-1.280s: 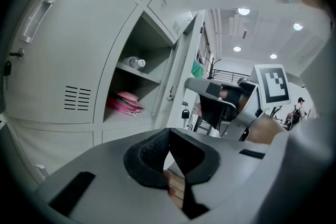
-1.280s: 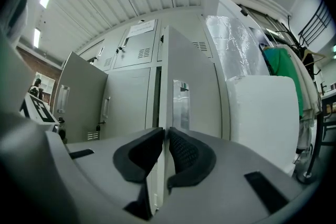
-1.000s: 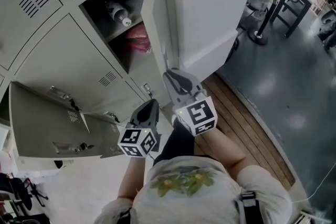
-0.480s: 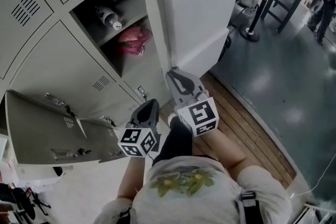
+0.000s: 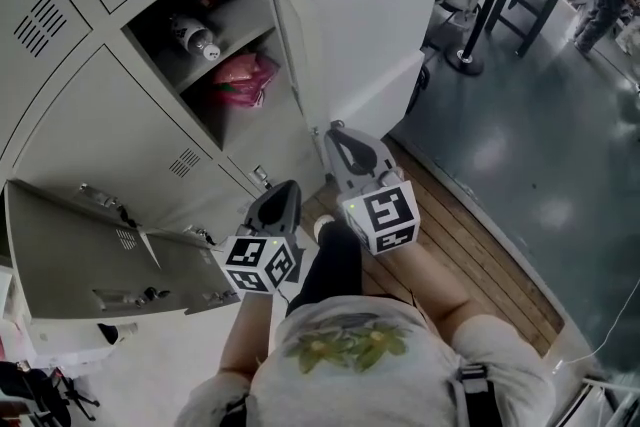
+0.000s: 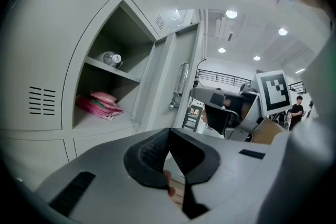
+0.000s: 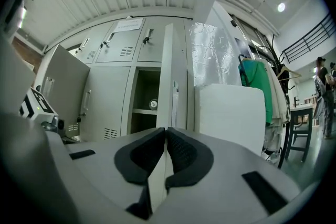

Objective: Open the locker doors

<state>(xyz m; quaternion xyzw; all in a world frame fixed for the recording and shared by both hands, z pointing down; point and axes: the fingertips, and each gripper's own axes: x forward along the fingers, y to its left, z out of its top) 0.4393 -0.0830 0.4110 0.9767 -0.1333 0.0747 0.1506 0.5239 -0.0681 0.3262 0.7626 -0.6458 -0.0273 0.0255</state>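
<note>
Grey steel locker door (image 7: 170,65) stands upright and edge-on, dead ahead of the right tongs (image 7: 166,131), whose jaws have just been closing and now pinch its free edge. Beside them the left tongs (image 6: 169,131), closed on nothing, sit farther from it.

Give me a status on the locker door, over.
Left gripper shut, empty. Right gripper jaws just closing, pinched on door edge; door wide open. White block right beside door.

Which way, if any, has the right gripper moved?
Yes, right gripper shifted right, from the latch toward the white block, jaws just closing on door edge.
</note>
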